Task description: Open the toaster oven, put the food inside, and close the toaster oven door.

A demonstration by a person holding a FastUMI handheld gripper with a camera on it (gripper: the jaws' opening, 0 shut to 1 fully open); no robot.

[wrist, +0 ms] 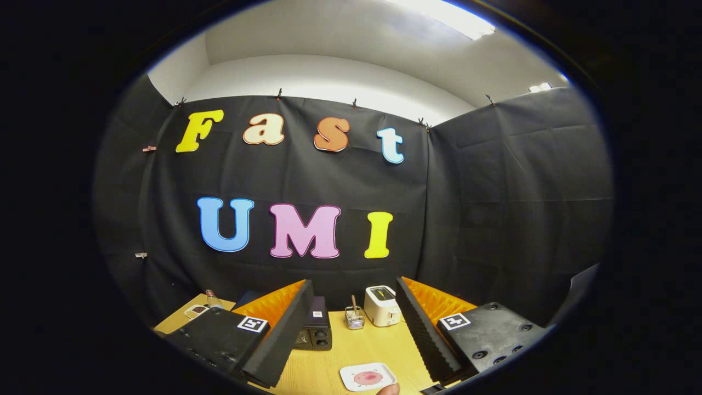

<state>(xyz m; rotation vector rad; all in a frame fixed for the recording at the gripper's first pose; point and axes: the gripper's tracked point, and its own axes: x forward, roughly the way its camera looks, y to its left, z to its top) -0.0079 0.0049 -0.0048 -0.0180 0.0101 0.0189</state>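
My gripper [354, 284] stands open high above the wooden table [334, 351], with nothing between its fingers. A small white square plate [367, 377] holding a round pink piece of food [367, 377] lies on the table below and between the fingers. A person's fingertip [390, 389] touches the plate's near edge. The dark toaster oven [317, 328] stands farther back, partly hidden behind the left finger [274, 334]. Two round knobs show on its front. I cannot tell how its door stands.
A white pop-up toaster [382, 305] stands at the back of the table by the cloth wall. Beside it is a small wire holder [355, 317] with a stick in it. At the far left are a small dish [196, 311] and a glass bottle [213, 299].
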